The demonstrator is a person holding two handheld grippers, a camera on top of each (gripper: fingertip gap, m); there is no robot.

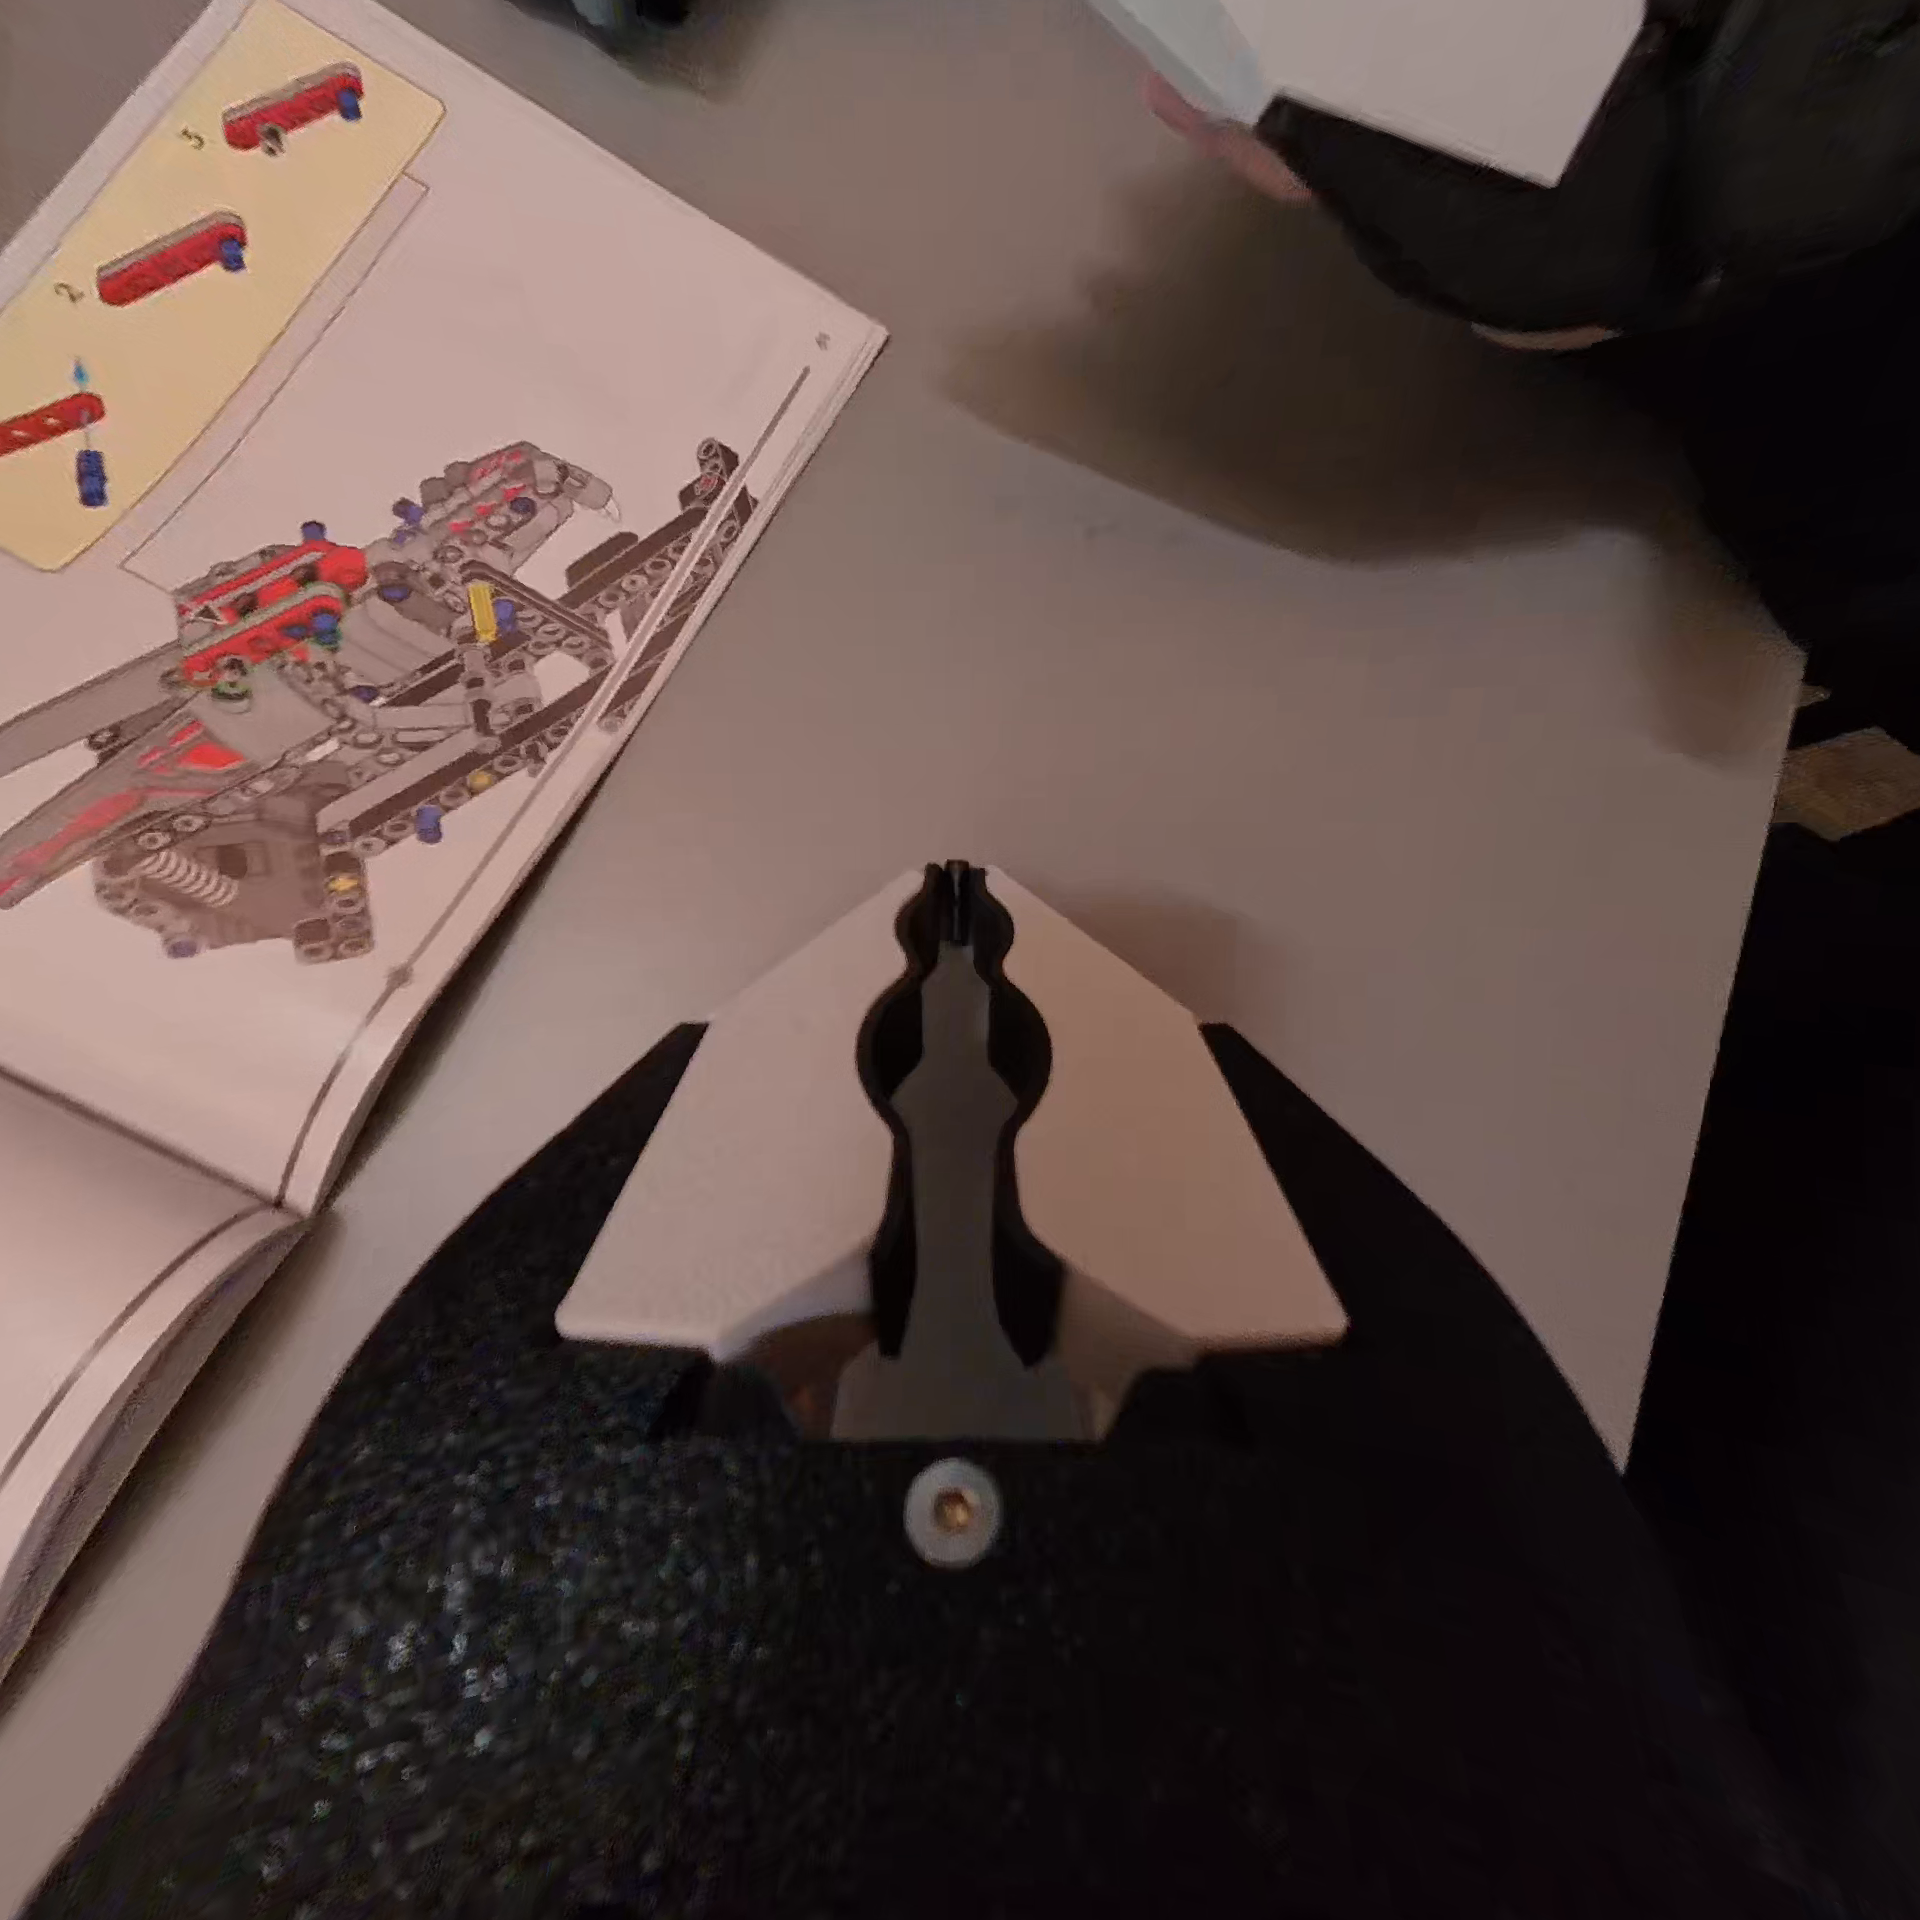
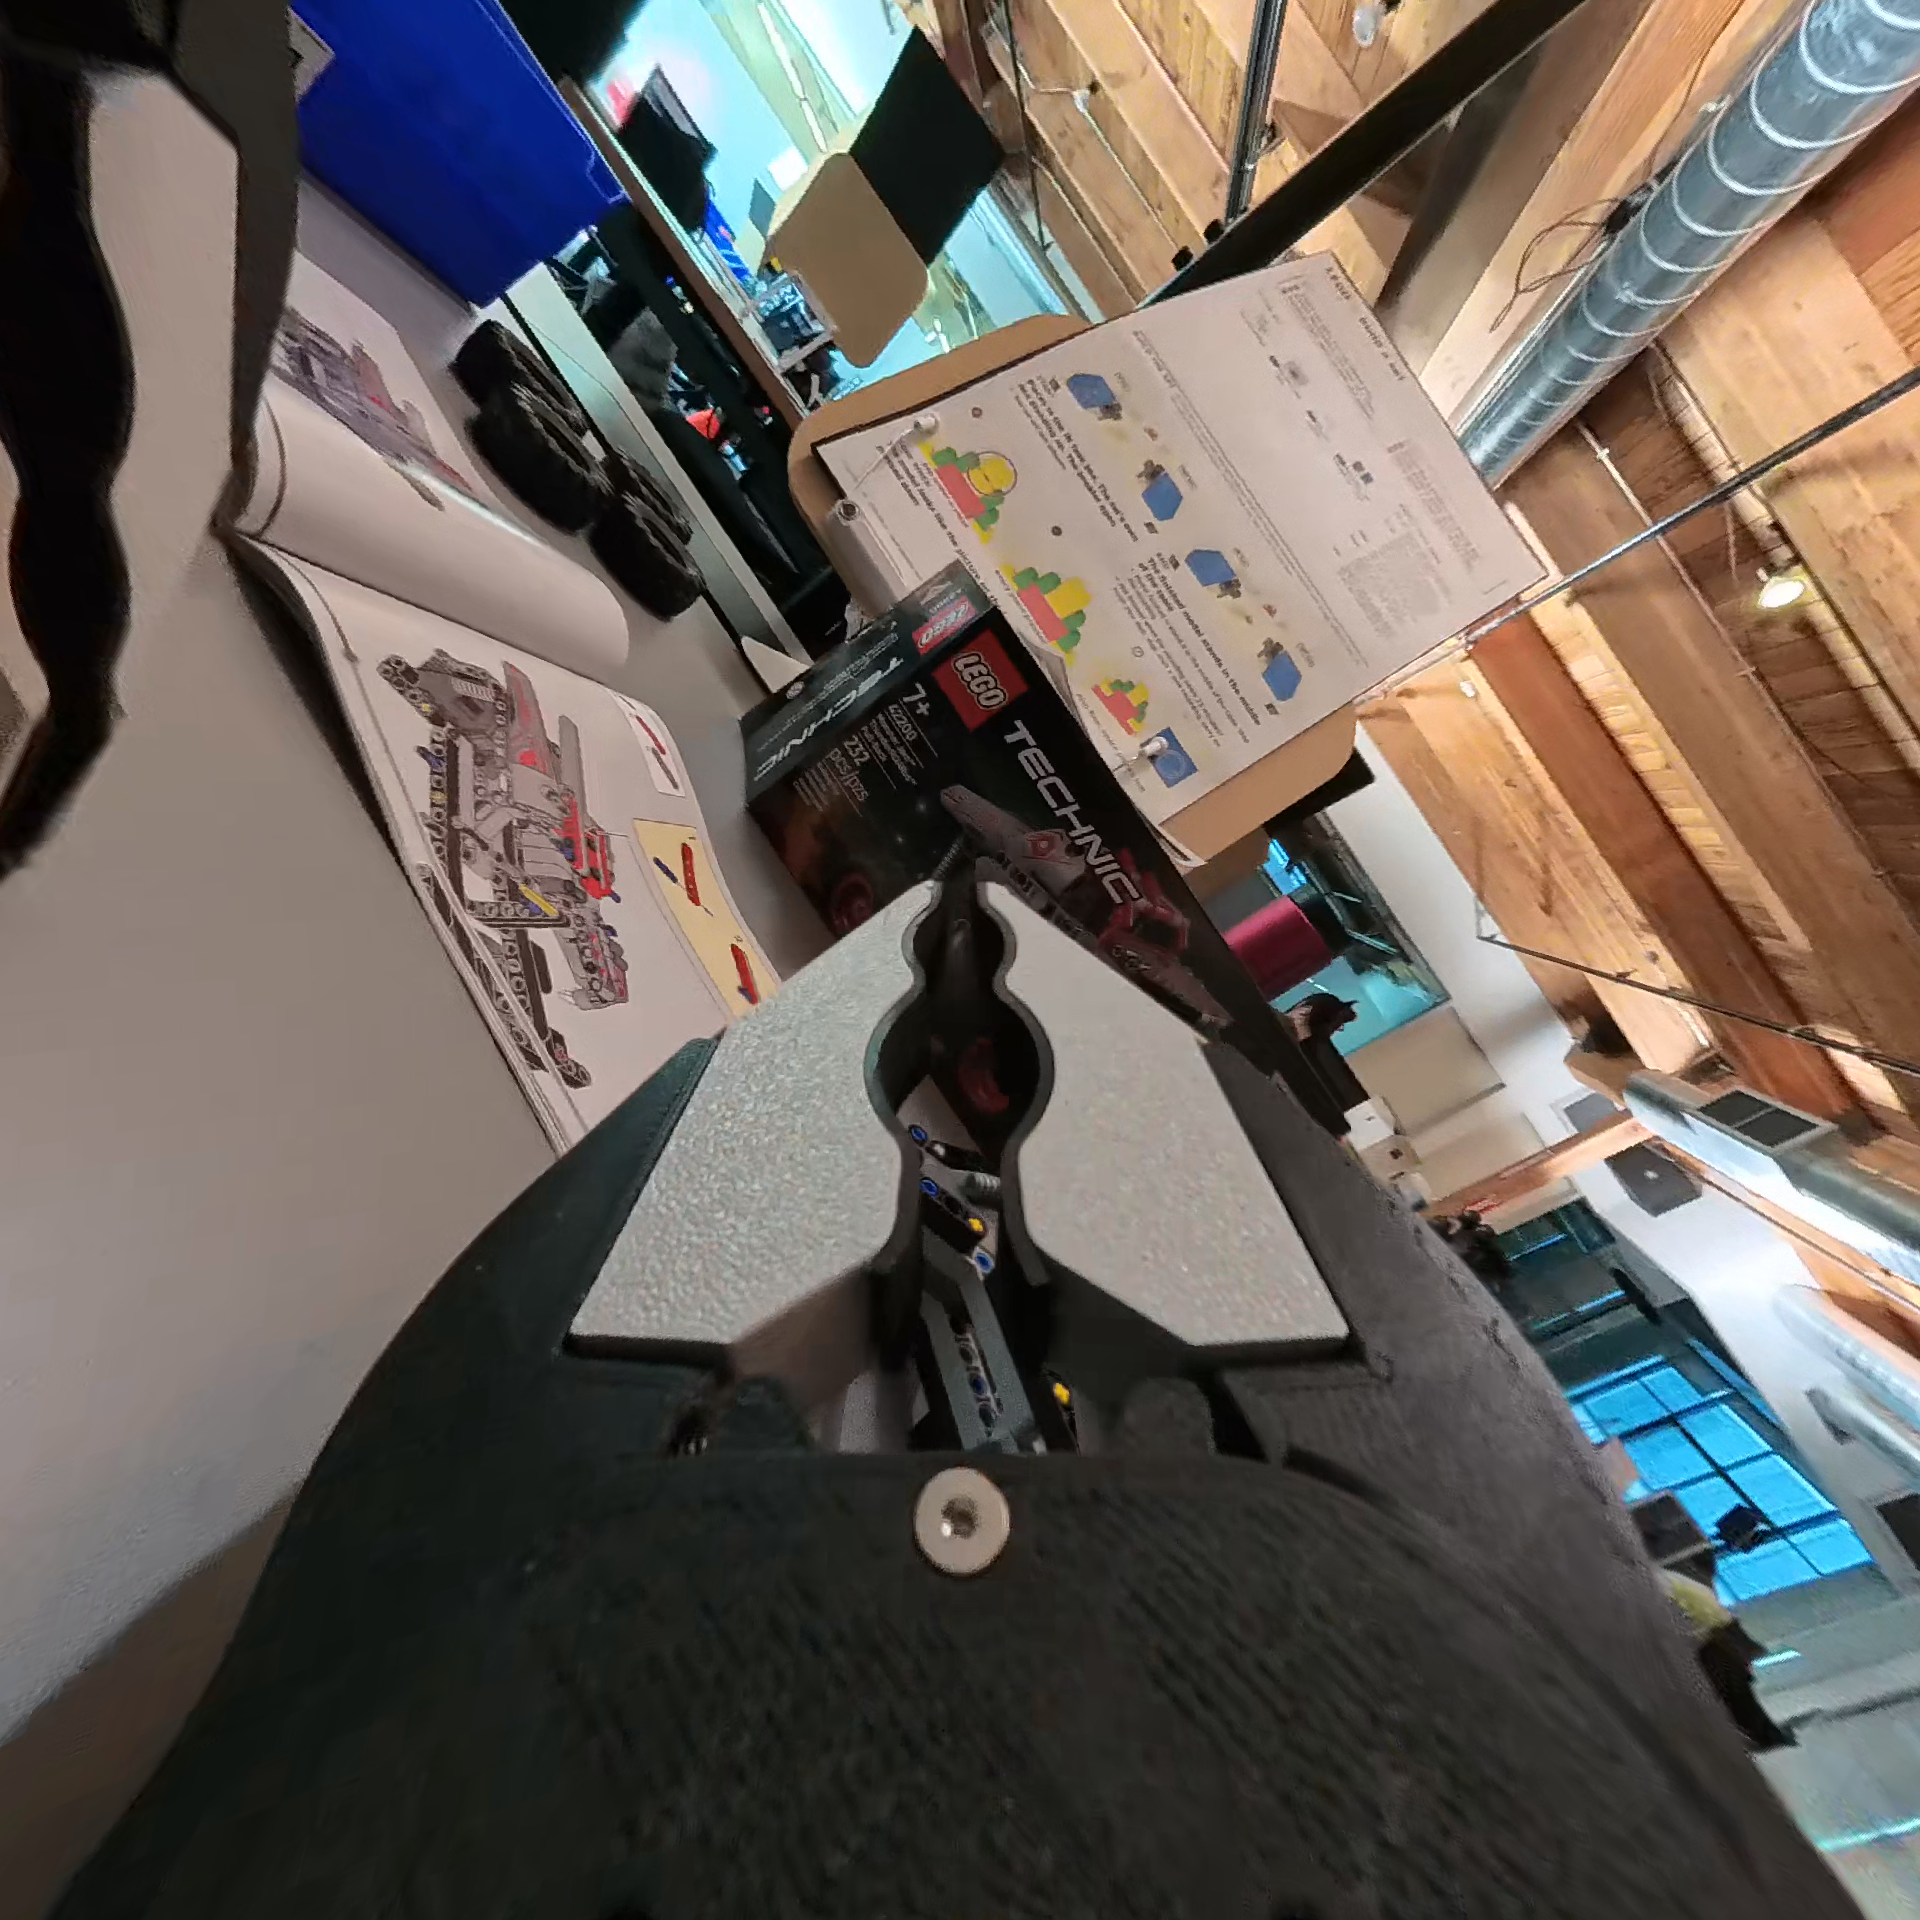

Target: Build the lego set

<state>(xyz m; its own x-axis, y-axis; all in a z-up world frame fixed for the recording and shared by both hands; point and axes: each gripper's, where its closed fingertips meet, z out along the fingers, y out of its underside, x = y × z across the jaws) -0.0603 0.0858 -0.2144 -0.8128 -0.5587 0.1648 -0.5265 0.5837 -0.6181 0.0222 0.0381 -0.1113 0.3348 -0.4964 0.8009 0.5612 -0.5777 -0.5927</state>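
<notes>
The left gripper (image 1: 954, 902) has its grey fingers (image 1: 800, 1132) pressed together at the tips, with nothing between them, and it hangs over bare grey table (image 1: 1195, 665). The right gripper (image 2: 961, 899) also has its tips closed together; behind the tips, in the gap between its fingers (image 2: 769, 1143), parts of the lego model (image 2: 966, 1340) show, grey beams with blue and yellow pins, though whether the pads actually pinch the model or it merely lies beyond them cannot be told. Only the right wrist view shows this model; the left wrist view shows none of it. To the left of the left gripper lies the open instruction booklet (image 1: 416, 623), its page drawn with a red and grey build and a yellow inset of steps. The same booklet (image 2: 499, 831) shows in the right wrist view, lying flat on the table left of the gripper. Only that tilted view takes in the black set box (image 2: 935, 769) standing just beyond the booklet, a printed sheet on a cardboard stand (image 2: 1195, 540) behind the box, black knobbly tyres (image 2: 582, 468) farther along the table and a blue bin (image 2: 447, 135) at the far end. At the far right of the left wrist view the other gripper (image 1: 1475, 94) appears, blurred.
</notes>
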